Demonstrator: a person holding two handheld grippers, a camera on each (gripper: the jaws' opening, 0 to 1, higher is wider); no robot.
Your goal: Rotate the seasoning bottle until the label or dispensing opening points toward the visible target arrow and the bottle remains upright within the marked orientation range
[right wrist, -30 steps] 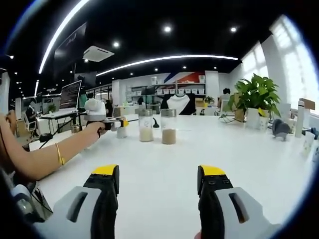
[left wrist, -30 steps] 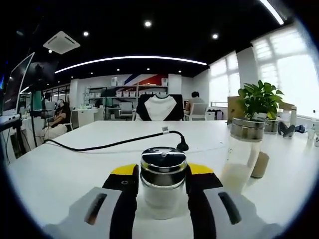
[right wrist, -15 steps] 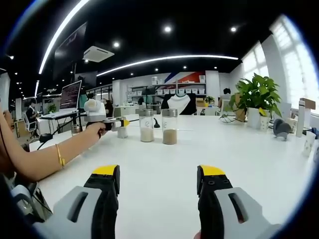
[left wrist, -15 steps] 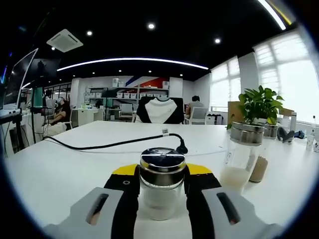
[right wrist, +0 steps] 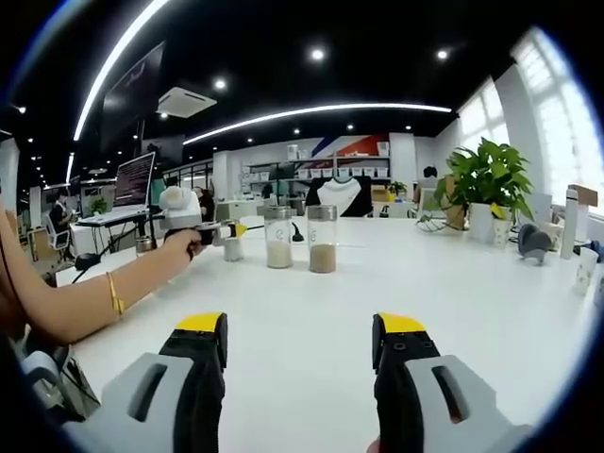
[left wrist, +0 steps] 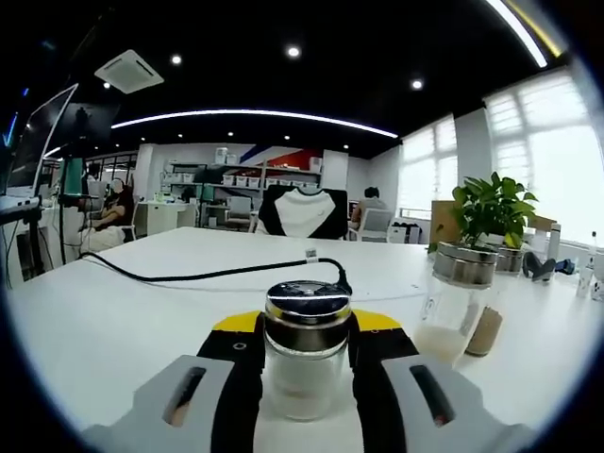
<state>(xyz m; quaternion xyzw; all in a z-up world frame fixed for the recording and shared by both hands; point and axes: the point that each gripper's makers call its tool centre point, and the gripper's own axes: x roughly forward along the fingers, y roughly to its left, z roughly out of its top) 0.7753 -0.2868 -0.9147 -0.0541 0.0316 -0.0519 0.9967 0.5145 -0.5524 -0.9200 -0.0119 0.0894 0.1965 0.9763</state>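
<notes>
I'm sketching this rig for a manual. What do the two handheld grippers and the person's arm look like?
Both the left gripper and right gripper have pale grey bodies with dark slots, black jaws and yellow tips. From the right gripper view, the left gripper carries a rounded white housing. The person's forearm is bare, with a thin gold bangle.

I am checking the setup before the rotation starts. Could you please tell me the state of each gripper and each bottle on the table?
left gripper: shut on the small bottle.
small bottle: upright, lid on, between the jaws.
right gripper: open, holding nothing.
white powder bottle: upright, lid on, free on the table.
brown powder bottle: upright, lid on, beside it.
</notes>
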